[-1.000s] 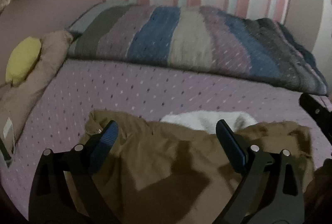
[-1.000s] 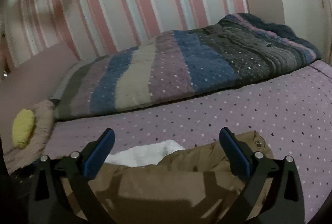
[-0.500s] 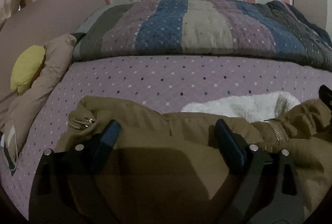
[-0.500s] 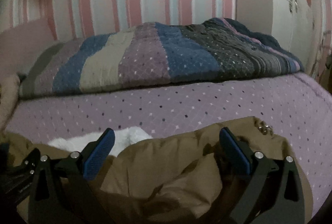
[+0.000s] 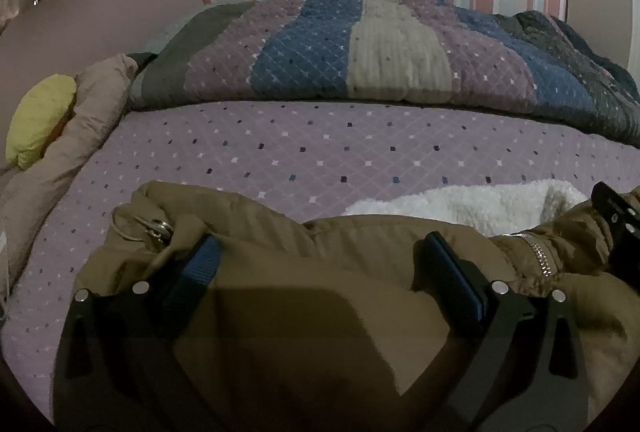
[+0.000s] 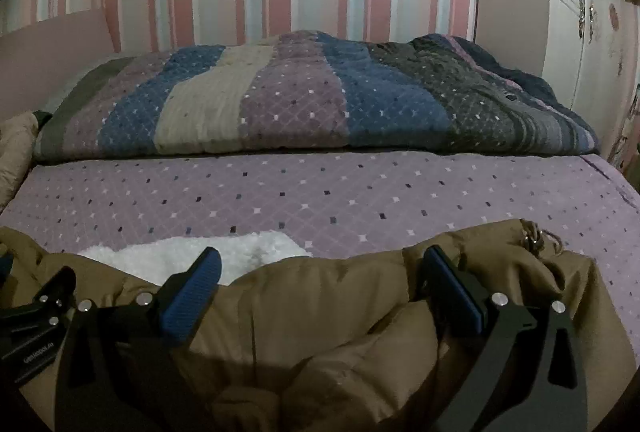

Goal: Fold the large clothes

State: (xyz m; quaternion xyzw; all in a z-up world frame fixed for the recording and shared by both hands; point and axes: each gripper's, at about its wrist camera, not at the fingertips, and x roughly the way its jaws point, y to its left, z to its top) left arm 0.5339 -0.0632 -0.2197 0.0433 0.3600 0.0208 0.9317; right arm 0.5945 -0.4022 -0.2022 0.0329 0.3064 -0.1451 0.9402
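Observation:
A brown padded coat (image 5: 300, 312) (image 6: 320, 312) with a white fleece lining (image 5: 460, 204) (image 6: 200, 252) lies crumpled on the bed's near side. My left gripper (image 5: 320, 244) hovers low over its left part. Its jaws are opening wide, with coat fabric lying between and under the blue pads, which do not press on it. A metal ring (image 5: 152, 228) shows just left of it, a zipper (image 5: 538, 252) to its right. My right gripper (image 6: 322, 256) stands open over the coat's right part, fabric bulging between its fingers without being pinched.
The purple dotted bed cover (image 5: 280, 152) (image 6: 320, 192) stretches beyond the coat. A striped quilt (image 5: 360, 48) (image 6: 300, 92) is heaped along the striped wall. A yellow cushion (image 5: 40, 120) on beige bedding (image 5: 80, 136) lies at the left. A white wardrobe (image 6: 592, 12) stands at the right.
Both grippers have sunk toward the bed and now sit lower over the coat. The coat has settled flatter, and its lining has shifted toward the gap between the two grippers.

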